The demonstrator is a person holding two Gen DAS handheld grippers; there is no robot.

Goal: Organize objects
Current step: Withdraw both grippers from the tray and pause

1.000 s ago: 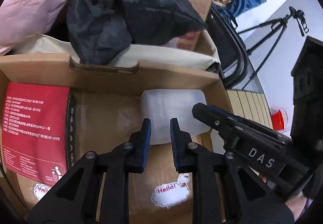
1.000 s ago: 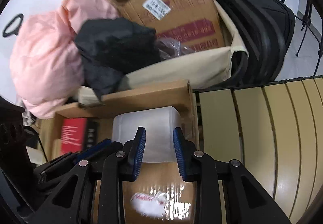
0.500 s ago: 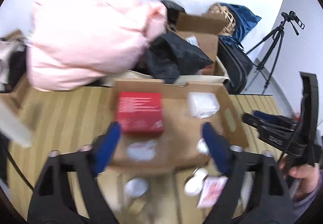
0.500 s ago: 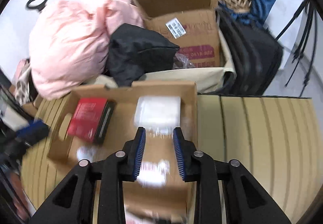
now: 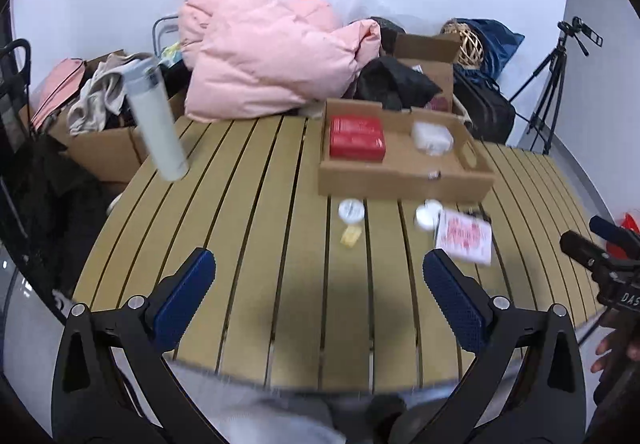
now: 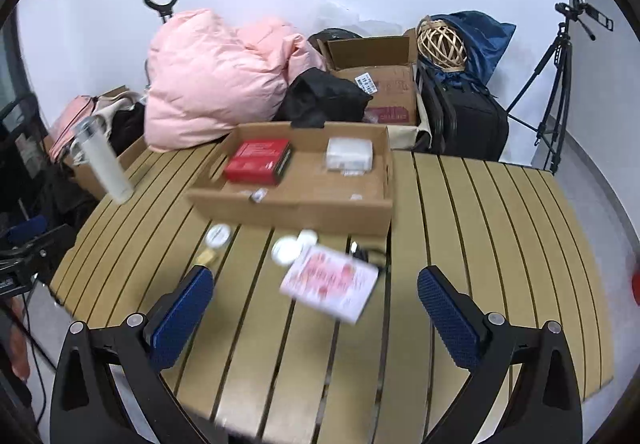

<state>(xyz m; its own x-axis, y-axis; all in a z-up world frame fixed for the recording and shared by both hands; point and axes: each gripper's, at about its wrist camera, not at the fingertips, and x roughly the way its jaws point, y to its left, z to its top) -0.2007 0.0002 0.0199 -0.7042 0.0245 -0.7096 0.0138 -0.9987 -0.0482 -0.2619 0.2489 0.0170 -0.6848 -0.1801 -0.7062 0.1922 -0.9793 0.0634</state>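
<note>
A shallow cardboard box [image 5: 404, 180] [image 6: 288, 208] sits on the slatted table [image 5: 260, 228] [image 6: 480, 228]. It holds a red box [image 5: 356, 136] [image 6: 258, 160] and a clear plastic container [image 5: 432, 136] [image 6: 349, 154]. In front of the box lie two white round lids [image 5: 351, 210] [image 6: 286, 249], a small yellow piece [image 5: 351, 236] [image 6: 207, 255], a pink-patterned card [image 5: 464, 236] [image 6: 330, 284] and a small black item [image 6: 362, 253]. My left gripper [image 5: 320, 284] and right gripper [image 6: 316, 296] are wide open and empty, held back above the table's near side.
A white bottle [image 5: 158, 124] [image 6: 105, 160] stands at the table's left edge. Behind the table are a pink jacket [image 5: 264, 56], black cloth [image 6: 324, 96], cardboard boxes [image 6: 380, 84], a black suitcase [image 6: 464, 116] and a tripod [image 6: 556, 76].
Both grippers have pulled back and up from inside the cardboard box to above the table's near side, and both have opened wide. The plastic container stays in the box.
</note>
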